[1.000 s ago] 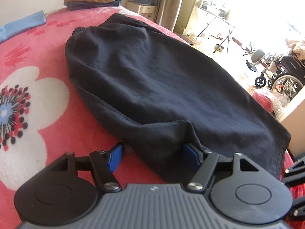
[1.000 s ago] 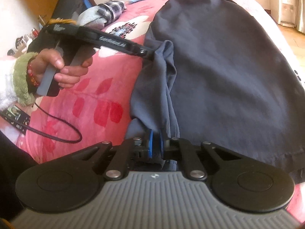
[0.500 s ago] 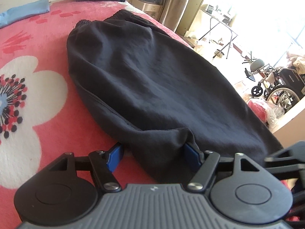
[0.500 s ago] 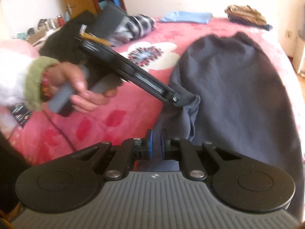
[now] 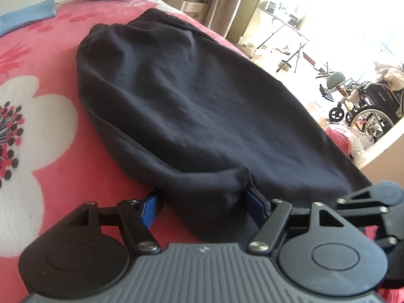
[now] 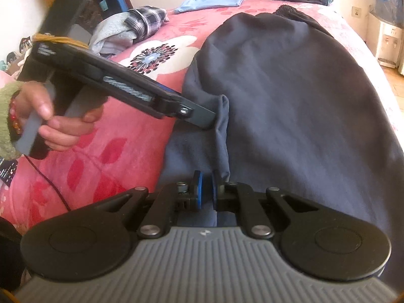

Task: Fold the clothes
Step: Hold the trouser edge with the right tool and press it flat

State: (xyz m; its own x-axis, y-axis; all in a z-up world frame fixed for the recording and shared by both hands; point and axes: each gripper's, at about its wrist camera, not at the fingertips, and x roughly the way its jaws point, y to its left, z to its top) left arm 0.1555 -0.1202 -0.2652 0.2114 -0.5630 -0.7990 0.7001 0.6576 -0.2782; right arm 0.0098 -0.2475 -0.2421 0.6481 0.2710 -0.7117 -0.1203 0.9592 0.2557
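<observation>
Basically, trousers [image 6: 290, 96] hem was pinched by the closed right gripper [image 6: 205, 189], while the left gripper [image 5: 202, 202] was spread wide around a bunched fold, apparently for lifting.

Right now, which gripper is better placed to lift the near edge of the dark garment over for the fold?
Probably right. The right gripper is pinched shut on the dark garment at its near edge. The left gripper stands wide around a bunched fold and would first need to close.

Garment [image 5: 202, 106]: plain black. Blanket [image 5: 50, 80]: pink, white flower with red and black dots. Cloth [image 6: 214, 1]: light blue. Shirt [image 6: 147, 21]: black-white plaid. Cuff [image 6: 6, 116]: green. Pads [image 5: 149, 208]: blue.
</observation>
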